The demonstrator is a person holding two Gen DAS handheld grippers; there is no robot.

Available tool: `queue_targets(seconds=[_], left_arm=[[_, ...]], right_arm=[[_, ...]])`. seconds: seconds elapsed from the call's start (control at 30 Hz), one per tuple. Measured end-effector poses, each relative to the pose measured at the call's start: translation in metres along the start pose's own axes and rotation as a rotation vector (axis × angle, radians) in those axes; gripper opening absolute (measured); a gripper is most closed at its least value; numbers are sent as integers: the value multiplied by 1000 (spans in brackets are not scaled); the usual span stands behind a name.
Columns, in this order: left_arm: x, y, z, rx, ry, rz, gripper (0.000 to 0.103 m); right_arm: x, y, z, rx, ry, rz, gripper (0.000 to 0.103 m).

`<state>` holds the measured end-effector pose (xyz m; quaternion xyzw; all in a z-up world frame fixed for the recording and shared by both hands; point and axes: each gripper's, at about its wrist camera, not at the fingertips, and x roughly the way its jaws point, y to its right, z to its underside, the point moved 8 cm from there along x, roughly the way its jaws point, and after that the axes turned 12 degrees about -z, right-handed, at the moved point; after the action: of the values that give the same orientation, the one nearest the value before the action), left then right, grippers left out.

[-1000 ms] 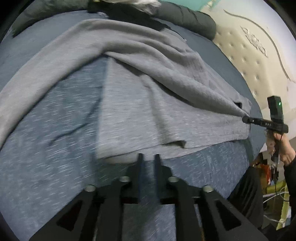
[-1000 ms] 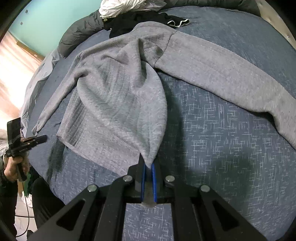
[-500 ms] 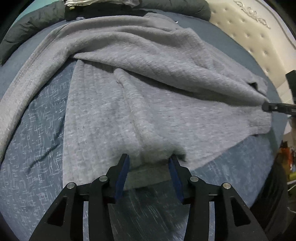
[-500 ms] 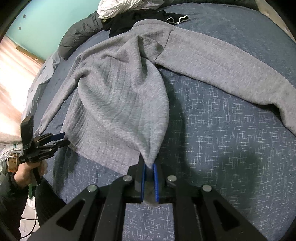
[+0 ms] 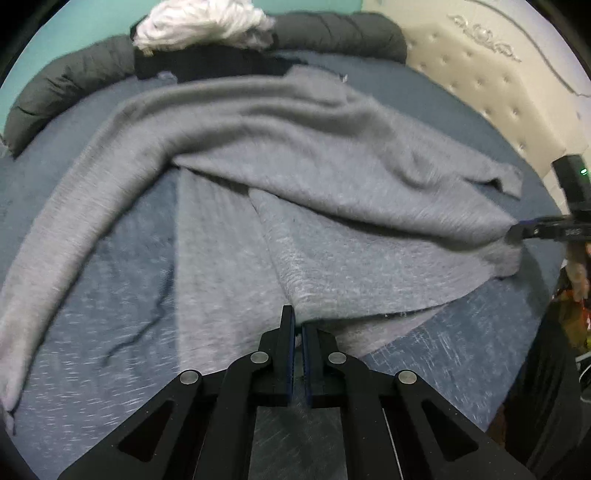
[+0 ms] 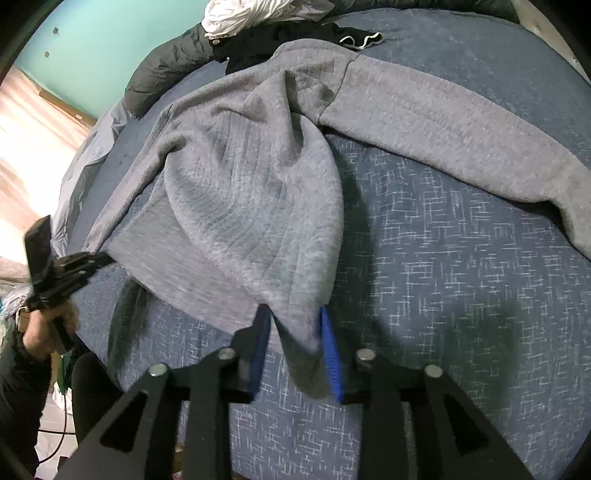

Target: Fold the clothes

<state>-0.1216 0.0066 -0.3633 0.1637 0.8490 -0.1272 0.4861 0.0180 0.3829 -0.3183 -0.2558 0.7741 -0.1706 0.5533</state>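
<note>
A grey knit sweater [image 5: 332,177] lies spread on the blue patterned bed [image 5: 110,295], one long sleeve [image 5: 74,221] running out to the left. My left gripper [image 5: 297,325] is shut on the near hem, where a fold of cloth meets its tips. From the right wrist view it [image 6: 99,260] pinches the sweater's [image 6: 251,192] left hem corner. My right gripper [image 6: 293,312] is opening. A corner of the hem hangs loose between its blue pads [image 6: 328,343]. The left wrist view shows that gripper [image 5: 517,230] at the sweater's far right corner.
A dark padded quilt [image 5: 74,85], a white bundle [image 5: 199,26] and a black garment [image 5: 207,66] lie along the far side of the bed. A cream tufted headboard [image 5: 498,92] stands at the right. A hand [image 6: 40,332] and wooden floor [image 6: 29,122] show beyond the bed's left edge.
The left jaws spread around the near hem, then shut on it, and that hand drew back a little. The right jaws, earlier shut on the hem corner, have parted.
</note>
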Motion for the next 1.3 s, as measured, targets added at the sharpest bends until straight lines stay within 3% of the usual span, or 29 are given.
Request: queue_targets(seconds=[0.27,0.43,0.77,1.07,1.1,1.13,1.23,1.3], left_arm=[[-71,-41,-1,-42,92,-43,3],[-92,-72,9,-92,109,-72,3],[-90,-130,36,-220,90,-114,3],[-85,-140,35,-241,87,-115,3],[-86,-140,34,-241,89,-114,3],[-86,-140,33,-241,91,-113,3],[-89,-139,32,-234,96,-114,3],[-91,-138,31,-230,100,-115,3]], right_arm=[[-10,16,14,44,0,44,40],[0,14,20,33,-33,52,45],[41,-9,11,4,-78,33,46],[80,-10,3,46,-126,-4,46],[84,-8,3,57,-131,-13,42],[85,-8,3,59,-135,-19,28],[84,-13,5,40,-139,-27,7],[76,-16,6,26,-130,-24,6]])
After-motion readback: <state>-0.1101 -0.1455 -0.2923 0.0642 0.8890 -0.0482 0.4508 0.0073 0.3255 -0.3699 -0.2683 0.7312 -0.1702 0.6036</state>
